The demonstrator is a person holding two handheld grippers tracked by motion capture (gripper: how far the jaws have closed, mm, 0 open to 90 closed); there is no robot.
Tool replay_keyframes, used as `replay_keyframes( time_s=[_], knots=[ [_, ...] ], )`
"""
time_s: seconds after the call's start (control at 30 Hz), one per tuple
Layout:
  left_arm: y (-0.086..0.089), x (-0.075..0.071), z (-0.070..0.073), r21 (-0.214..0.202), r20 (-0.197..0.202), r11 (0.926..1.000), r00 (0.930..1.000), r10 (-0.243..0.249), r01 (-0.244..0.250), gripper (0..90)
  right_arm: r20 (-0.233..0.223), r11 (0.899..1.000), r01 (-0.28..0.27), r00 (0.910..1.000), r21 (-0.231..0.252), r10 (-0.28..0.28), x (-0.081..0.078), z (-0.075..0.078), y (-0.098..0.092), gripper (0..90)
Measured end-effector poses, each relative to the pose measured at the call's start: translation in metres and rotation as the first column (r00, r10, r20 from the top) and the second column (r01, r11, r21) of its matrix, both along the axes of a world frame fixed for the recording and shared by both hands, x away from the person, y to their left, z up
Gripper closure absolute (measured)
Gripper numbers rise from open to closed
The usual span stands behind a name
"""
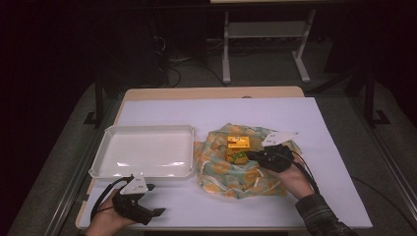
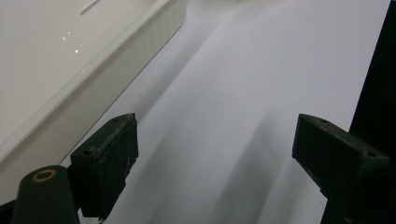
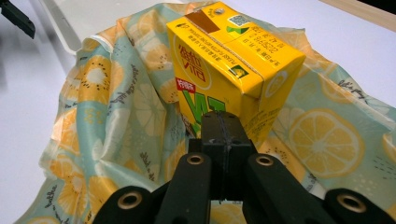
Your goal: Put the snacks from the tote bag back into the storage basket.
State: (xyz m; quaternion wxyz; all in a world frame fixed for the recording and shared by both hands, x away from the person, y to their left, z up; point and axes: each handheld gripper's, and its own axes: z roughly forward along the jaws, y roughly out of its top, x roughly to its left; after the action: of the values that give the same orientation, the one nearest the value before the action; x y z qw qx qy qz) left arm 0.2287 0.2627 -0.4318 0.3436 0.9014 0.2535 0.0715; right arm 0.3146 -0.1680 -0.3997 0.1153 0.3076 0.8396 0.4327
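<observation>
Left gripper (image 1: 153, 199) held low at near table edge, just in front of white tray (image 1: 105, 142), jaws wide apart over white sheet (image 1: 275, 110), nothing between them. Right gripper (image 1: 252, 156) seen right of tray, jaws pressed together, tips at lower front of yellow drink carton (image 3: 231, 65); contact cannot be told. Carton stood upright on fruit-print cloth (image 1: 216, 169), cloth bunched just right of tray.
</observation>
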Motion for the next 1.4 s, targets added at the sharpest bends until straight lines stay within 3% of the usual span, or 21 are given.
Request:
replay_keyframes(
  time_s=[0.53,1.27,1.4],
  knots=[
    [-0.001,0.000,0.000,0.004,0.000,1.0000,1.0000,-0.008,0.008,14.0,0.007,1.000,0.025,0.9997,-0.009,-0.025,0.007,-0.003,-0.001,89.4],
    [-0.002,-0.001,-0.001,0.006,-0.001,1.0000,1.0000,-0.008,0.008,14.0,0.010,0.995,0.091,0.9958,-0.031,-0.091,0.011,-0.004,-0.008,89.4],
    [-0.002,-0.001,-0.001,0.004,0.000,1.0000,1.0000,-0.005,0.005,14.0,0.013,0.993,0.118,0.9929,-0.022,-0.118,0.019,-0.006,-0.008,89.4]
  ],
)
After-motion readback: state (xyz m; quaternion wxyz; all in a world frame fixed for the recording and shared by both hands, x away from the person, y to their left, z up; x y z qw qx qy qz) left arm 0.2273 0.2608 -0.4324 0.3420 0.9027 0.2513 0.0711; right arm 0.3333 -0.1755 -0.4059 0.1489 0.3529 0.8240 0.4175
